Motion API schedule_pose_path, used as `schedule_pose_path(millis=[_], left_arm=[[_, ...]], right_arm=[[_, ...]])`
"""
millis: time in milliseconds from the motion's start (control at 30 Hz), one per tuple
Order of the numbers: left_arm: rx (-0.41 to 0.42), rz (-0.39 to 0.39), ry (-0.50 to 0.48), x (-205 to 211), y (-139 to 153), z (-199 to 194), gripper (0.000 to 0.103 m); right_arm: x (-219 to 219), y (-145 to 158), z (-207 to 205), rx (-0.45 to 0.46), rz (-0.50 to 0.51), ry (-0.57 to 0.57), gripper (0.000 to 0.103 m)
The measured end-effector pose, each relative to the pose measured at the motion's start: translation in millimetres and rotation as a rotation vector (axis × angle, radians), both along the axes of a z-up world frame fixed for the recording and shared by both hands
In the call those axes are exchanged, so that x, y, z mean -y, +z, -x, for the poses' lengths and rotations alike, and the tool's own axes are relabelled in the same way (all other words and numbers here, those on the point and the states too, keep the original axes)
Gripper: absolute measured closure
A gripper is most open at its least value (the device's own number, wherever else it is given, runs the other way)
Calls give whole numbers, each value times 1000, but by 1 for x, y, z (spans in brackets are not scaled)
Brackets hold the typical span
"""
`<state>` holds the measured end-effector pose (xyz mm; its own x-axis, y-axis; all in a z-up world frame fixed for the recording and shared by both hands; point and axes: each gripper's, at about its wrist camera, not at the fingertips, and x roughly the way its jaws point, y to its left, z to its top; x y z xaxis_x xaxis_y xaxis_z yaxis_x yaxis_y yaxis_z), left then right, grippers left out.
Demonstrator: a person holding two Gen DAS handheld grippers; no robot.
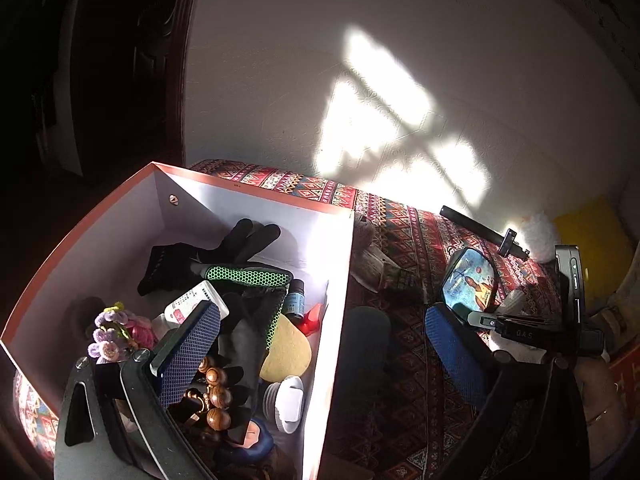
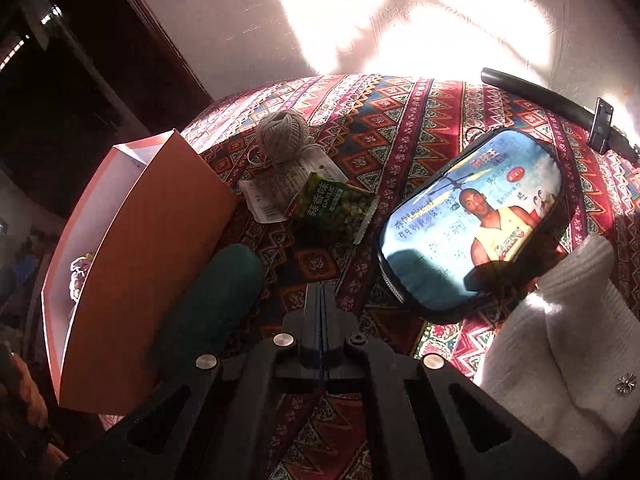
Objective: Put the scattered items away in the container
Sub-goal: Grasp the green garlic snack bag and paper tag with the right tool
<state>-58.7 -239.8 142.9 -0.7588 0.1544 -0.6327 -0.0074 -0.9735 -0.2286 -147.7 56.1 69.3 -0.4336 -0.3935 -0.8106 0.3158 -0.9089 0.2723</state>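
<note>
An orange box (image 1: pixel 256 196) with white inside stands on a patterned cloth and holds gloves, wooden beads (image 1: pixel 218 396), a crochet flower and several small items. My left gripper (image 1: pixel 324 344) is open and empty, its left finger over the box and its right finger outside it. My right gripper (image 2: pixel 321 300) is shut and empty, low over the cloth beside the box (image 2: pixel 160 248). On the cloth lie a printed pouch (image 2: pixel 472 220), also in the left wrist view (image 1: pixel 470 280), a green snack packet (image 2: pixel 336 208), a twine ball (image 2: pixel 282 130), a teal object (image 2: pixel 218 292) and a white sock (image 2: pixel 560 344).
A black belt with a buckle (image 2: pixel 560 108) lies along the far edge of the cloth by the sunlit wall. A dark door stands to the left. The right gripper body (image 1: pixel 568 308) shows at the right in the left wrist view.
</note>
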Motion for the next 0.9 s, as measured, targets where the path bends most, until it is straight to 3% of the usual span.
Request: schedule_pose_path(millis=[33,100,133,167,300,433,667,800,833,867,900], left_arm=[[7,-12,-4,-1,-2,-2,0],[20,-29,-7,-2,-6,-4,0],[25,-29,-6,-3,-7,-3,0],[27,-24,-6,-3,-8,-2,0],[22,2,-17,-2,-8,4,0],[37,-2,-29,4,-14,13,0],[72,-36,-31,11,-26,29,0],[78,-58,-49,11,-29,31,0],[71,-56,-46,11,-28,30,0],[66,-55,-45,10,-27,29,0],[64,-53,-48,9,-26,28,0]], right_arm=[[3,4,-5,-21,-36,11,97],[15,12,-6,-60,-109,59,71],[24,15,-6,-79,-140,101,40],[34,17,-4,-104,-186,154,24],[70,6,17,-149,-471,380,23],[85,-18,51,-145,-662,510,19],[102,-69,103,-96,-751,655,17],[104,-77,118,-89,-704,646,16],[103,-75,120,-78,-670,630,25],[102,-75,121,-28,-614,630,58],[101,-74,118,-6,-587,621,63]])
